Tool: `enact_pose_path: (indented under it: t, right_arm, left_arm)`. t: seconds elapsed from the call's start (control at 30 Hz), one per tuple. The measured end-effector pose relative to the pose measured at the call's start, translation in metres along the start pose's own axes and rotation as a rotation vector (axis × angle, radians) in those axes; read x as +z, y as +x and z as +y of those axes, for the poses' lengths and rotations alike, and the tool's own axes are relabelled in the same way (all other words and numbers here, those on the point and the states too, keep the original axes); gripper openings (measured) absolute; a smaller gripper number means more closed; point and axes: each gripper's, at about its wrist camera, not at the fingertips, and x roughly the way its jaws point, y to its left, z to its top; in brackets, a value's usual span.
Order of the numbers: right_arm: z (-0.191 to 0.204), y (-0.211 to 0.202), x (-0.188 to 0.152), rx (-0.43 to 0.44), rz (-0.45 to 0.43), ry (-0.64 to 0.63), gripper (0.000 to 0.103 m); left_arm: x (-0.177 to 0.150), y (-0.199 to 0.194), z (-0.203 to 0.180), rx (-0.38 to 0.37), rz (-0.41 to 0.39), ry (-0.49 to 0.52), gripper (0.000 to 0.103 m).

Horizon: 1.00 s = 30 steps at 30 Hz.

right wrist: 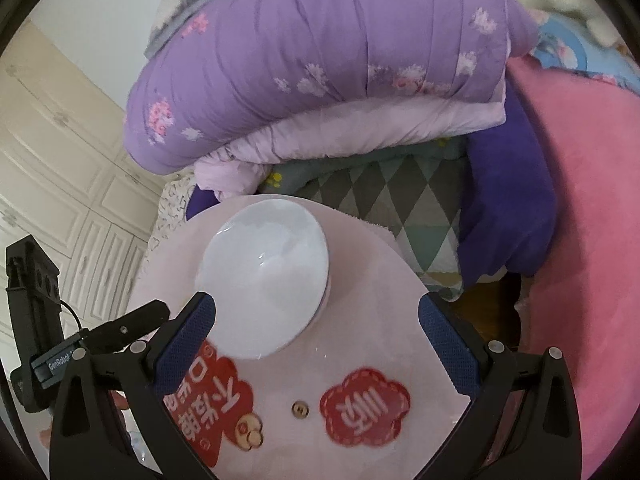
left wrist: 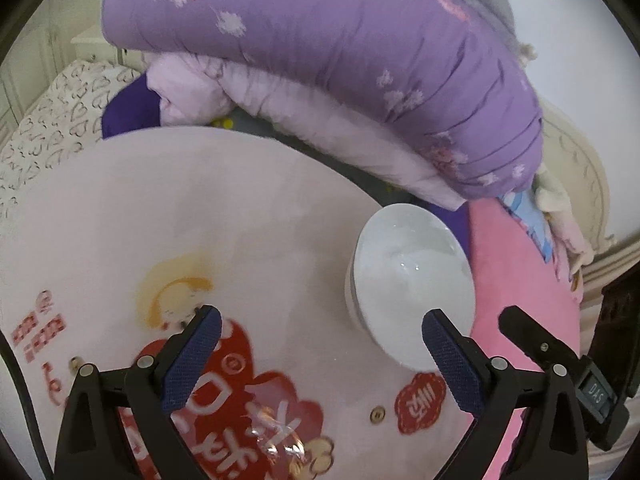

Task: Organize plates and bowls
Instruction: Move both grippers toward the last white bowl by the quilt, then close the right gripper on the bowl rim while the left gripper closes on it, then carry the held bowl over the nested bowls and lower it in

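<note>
Left gripper (left wrist: 320, 344): jaws spread wide, nothing between the blue pads (left wrist: 192, 360). It hangs over the near part of the pink round table (left wrist: 200, 208), above the red cartoon print (left wrist: 224, 392).

Right gripper (right wrist: 316, 328): jaws likewise wide apart, empty. Left pad (right wrist: 184, 344) sits just near-left of the bowl; right pad at the table's right edge.

White bowl (left wrist: 412, 276) (right wrist: 264, 280): upright on the table, empty, glossy inside. In the left wrist view it stands at the table's far-right edge, just ahead of the right finger. In the right wrist view it is left of centre between the two fingers, slightly beyond the tips. Touching either finger: cannot tell.

Beyond the table: folded purple quilt (left wrist: 320, 48) (right wrist: 328, 60) stacked over a paler lilac one. Pink blanket (right wrist: 580, 240) to the right. Brass stud (right wrist: 300, 409) on the tabletop near the red cloud sticker (right wrist: 364, 406).
</note>
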Motion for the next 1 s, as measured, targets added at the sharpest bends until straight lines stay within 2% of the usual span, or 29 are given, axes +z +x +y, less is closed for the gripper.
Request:
enact_pose_path:
  t: [0.07, 0.23, 0.3, 0.37, 0.4, 0.43, 0.47, 0.5, 0.7, 1.0]
  right_arm:
    - [-0.005, 0.012, 0.003, -0.011, 0.023, 0.015, 0.096]
    - [-0.011, 0.03, 0.004, -0.005, 0.069, 0.019, 0.07]
    - [-0.009, 0.032, 0.003, 0.005, 0.074, 0.007, 0.061]
    - [-0.004, 0.034, 0.003, 0.017, 0.078, -0.009, 0.05]
    - [-0.002, 0.036, 0.003, 0.023, 0.081, -0.019, 0.041]
    - [0.001, 0.038, 0.002, 0.023, 0.085, -0.026, 0.029]
    - [0.003, 0.039, 0.001, 0.026, 0.088, -0.03, 0.022]
    - [0.006, 0.04, 0.0, 0.022, 0.087, -0.034, 0.017]
    - [0.017, 0.033, -0.01, -0.019, 0.064, -0.05, 0.016]
    - [0.051, -0.001, -0.034, -0.027, 0.039, -0.114, 0.016]
  left_arm:
    - [0.007, 0.018, -0.003, -0.008, 0.024, -0.003, 0.089]
    - [0.019, 0.056, -0.003, -0.02, 0.078, -0.023, 0.071]
    - [0.022, 0.065, -0.004, -0.026, 0.092, -0.025, 0.058]
    - [0.024, 0.075, -0.005, -0.047, 0.116, -0.026, 0.034]
    - [0.025, 0.08, -0.005, -0.075, 0.13, -0.034, 0.028]
    - [0.027, 0.084, -0.005, -0.111, 0.139, -0.049, 0.018]
    - [0.029, 0.085, -0.005, -0.116, 0.135, -0.053, 0.013]
    - [0.029, 0.086, -0.005, -0.109, 0.129, -0.051, 0.013]
    - [0.023, 0.083, -0.005, -0.079, 0.113, -0.04, 0.012]
    - [-0.003, 0.026, -0.004, -0.055, 0.079, -0.003, 0.011]
